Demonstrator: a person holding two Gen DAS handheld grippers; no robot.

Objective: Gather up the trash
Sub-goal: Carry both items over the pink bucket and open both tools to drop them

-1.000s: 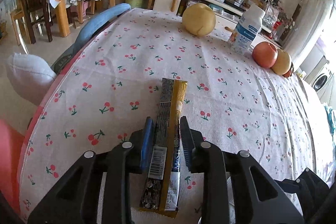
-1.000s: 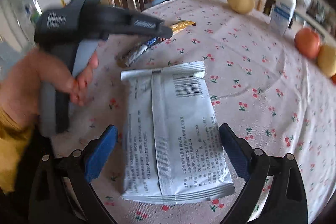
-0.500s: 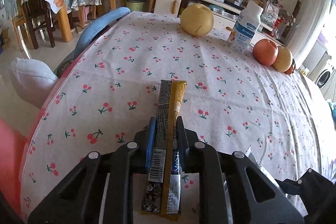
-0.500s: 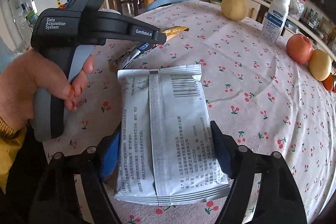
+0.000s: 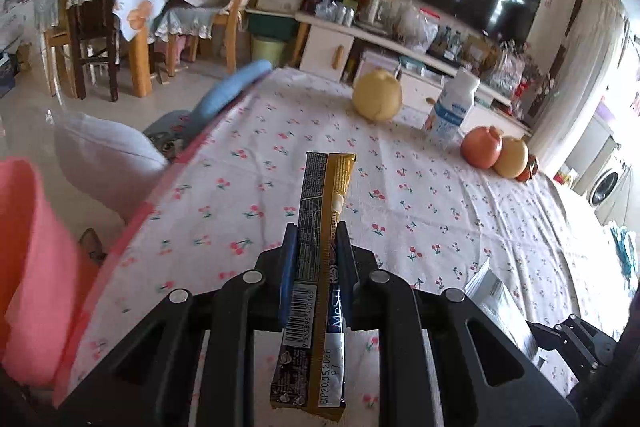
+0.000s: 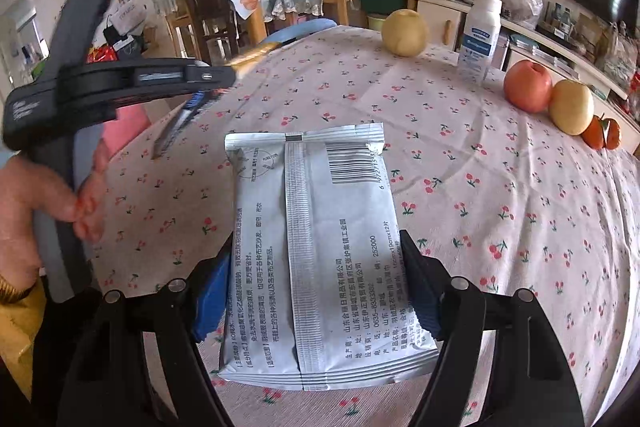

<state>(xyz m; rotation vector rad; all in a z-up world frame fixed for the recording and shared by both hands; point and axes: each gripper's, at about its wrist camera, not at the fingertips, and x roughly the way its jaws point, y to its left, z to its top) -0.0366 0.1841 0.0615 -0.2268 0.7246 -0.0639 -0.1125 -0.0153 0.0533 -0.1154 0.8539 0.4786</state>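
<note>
A long gold and black stick wrapper (image 5: 325,187) stands clear of the cherry-print tablecloth (image 5: 420,211), and my left gripper (image 5: 316,247) is shut on its middle. In the right wrist view, my right gripper (image 6: 316,251) is shut on a flat silver pouch (image 6: 312,187), its blue pads pressing both long edges. The pouch's far end with the barcode points away from me. The left gripper (image 6: 212,79) also shows there at the left, held by a hand, with the stick wrapper (image 6: 256,54) poking out. One corner of the silver pouch (image 5: 494,301) shows at the lower right of the left wrist view.
On the far side of the table stand a yellow pear (image 6: 403,31), a white bottle (image 6: 480,39), a red apple (image 6: 527,86), a second pear (image 6: 570,107) and small tangerines (image 6: 602,133). The table's left edge drops to a pink seat (image 5: 36,247) and a blue chair back (image 5: 236,87).
The left jaws closed on the stick wrapper and lifted it off the cloth. The right jaws narrowed onto the silver pouch's sides and rose a little with it.
</note>
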